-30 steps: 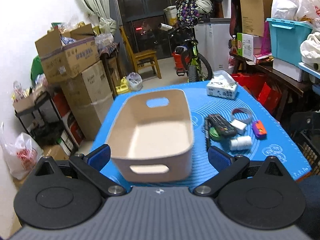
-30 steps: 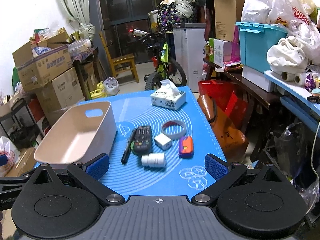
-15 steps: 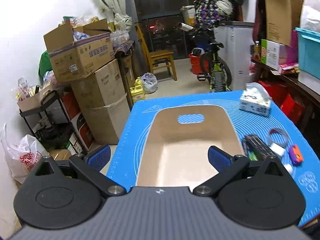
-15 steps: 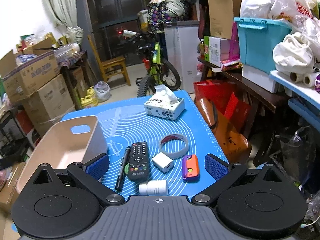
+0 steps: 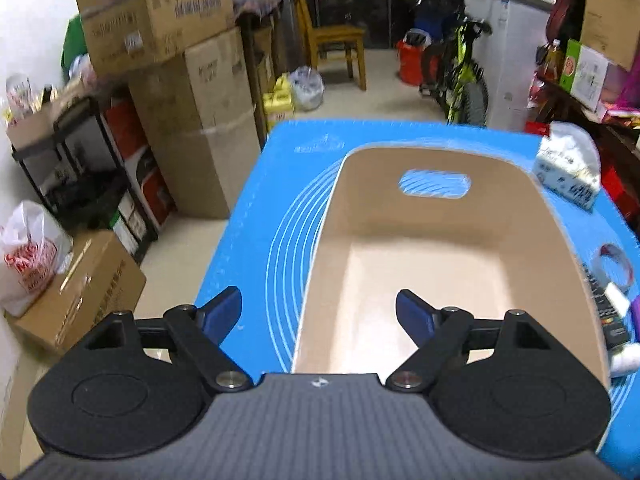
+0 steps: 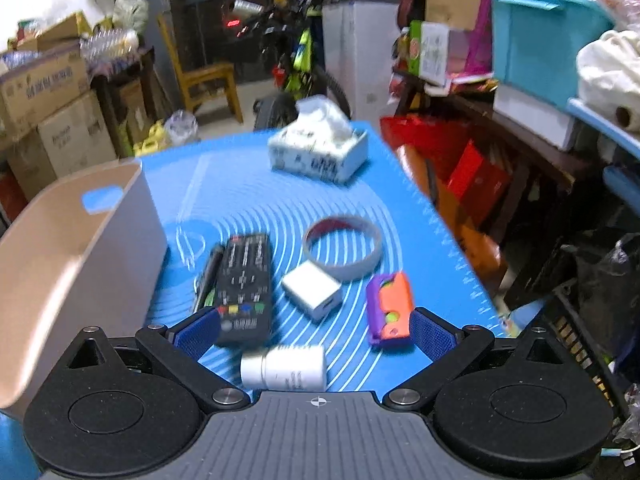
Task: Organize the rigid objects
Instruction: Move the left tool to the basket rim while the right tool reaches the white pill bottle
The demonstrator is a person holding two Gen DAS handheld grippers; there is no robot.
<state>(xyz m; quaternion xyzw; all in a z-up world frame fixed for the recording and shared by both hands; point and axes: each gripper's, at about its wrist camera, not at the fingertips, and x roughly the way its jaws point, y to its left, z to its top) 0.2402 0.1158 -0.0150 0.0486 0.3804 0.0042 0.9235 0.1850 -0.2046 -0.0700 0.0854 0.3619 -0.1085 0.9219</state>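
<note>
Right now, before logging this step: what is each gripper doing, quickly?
Left gripper: open, holding nothing, straddling the beige bin's left wall.
Right gripper: open, holding nothing, above the white bottle.

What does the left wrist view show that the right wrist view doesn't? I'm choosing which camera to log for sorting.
Only the left wrist view shows the beige bin's bare floor, with the left gripper open astride its left wall.

Only the right wrist view shows the charger cube and purple-orange toy whole, and the open right gripper above the white bottle.

Both show the bin, blue mat, tissue box, remote and grey wristband.
</note>
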